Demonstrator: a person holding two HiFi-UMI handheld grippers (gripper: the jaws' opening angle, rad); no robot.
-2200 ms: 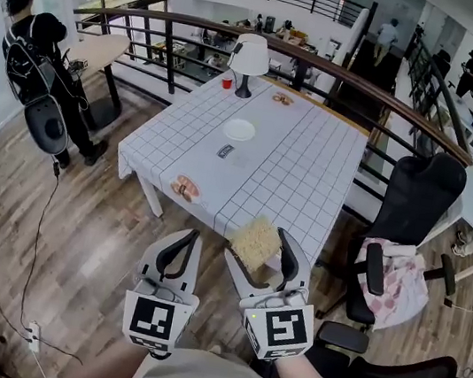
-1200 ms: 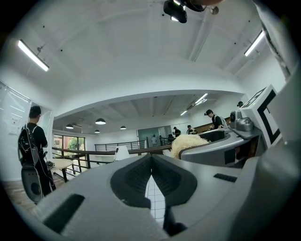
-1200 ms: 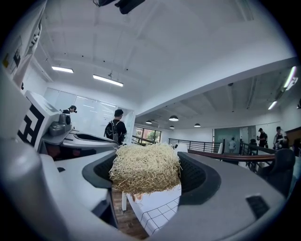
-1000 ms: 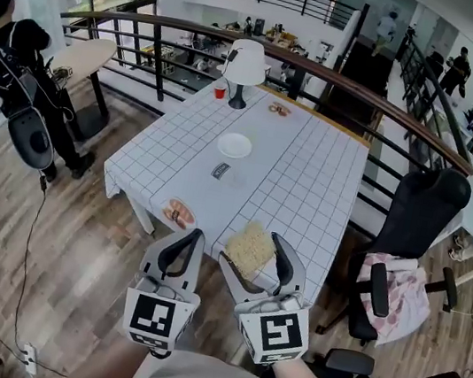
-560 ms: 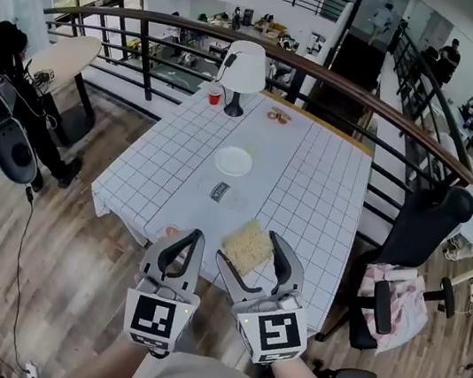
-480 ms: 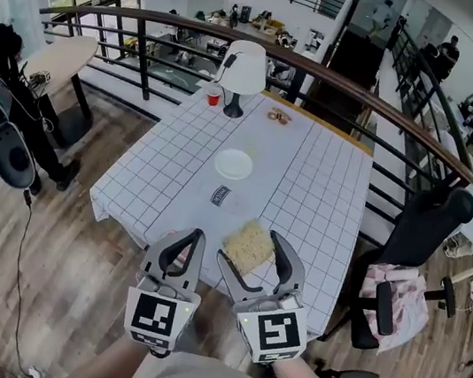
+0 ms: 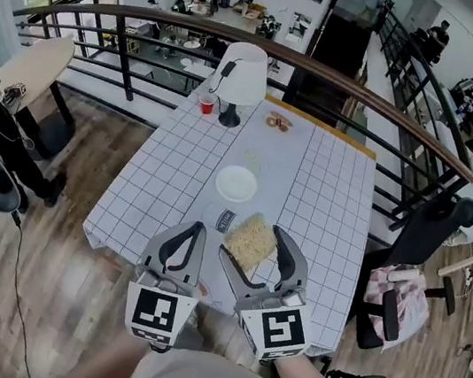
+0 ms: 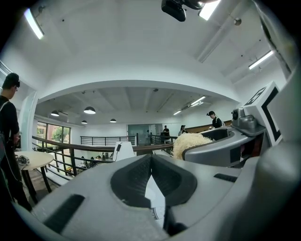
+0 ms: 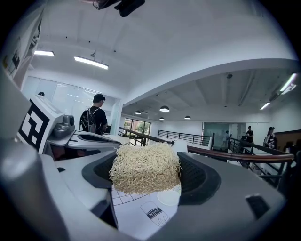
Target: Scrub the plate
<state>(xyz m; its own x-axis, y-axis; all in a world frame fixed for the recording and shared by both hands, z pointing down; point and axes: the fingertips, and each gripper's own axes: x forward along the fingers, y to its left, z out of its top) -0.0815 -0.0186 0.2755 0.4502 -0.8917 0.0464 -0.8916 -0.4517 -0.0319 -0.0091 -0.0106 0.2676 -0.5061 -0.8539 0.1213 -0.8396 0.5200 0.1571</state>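
Now that we've walked right up to the table (image 7: 323, 207), its near edge sits just under both hand-held grippers in the head view. A sec or two ago there was a strip of wood floor between us and it. Nothing on the table has shifted tho, and both grippers look the same as before. So imo the approach is basically done but the scrubbing itself hasn't started.

The right hand-held gripper (image 7: 252, 244) is clamped on the scrubber (image 7: 251, 235). It's a pale straw-coloured block of tangled fibres, loose and scratchy-looking, w/ stray strands poking out. Its own view shows it squeezed between the dark ribbed inner faces of the jaws. The left hand-held gripper (image 7: 197, 232) is closed on nothing, tips touching.

The plate (image 7: 237, 183) is a small white round one, smooth and shallow. It's lying flat abt mid-table, ahead of the scrubber and well clear of it. A small dark flat pack (image 7: 225, 219) w/ "milk" printed on it lies nearer to us than the plate. The table has a white cloth w/ a thin grid pattern. Further back are a white lamp (image 7: 242, 72) and a red cup (image 7: 206, 105).

Next we'd prob need to reach fwd and lower the scrubber onto the plate. The plate looks light and slippery, so the left one may have to steady it.
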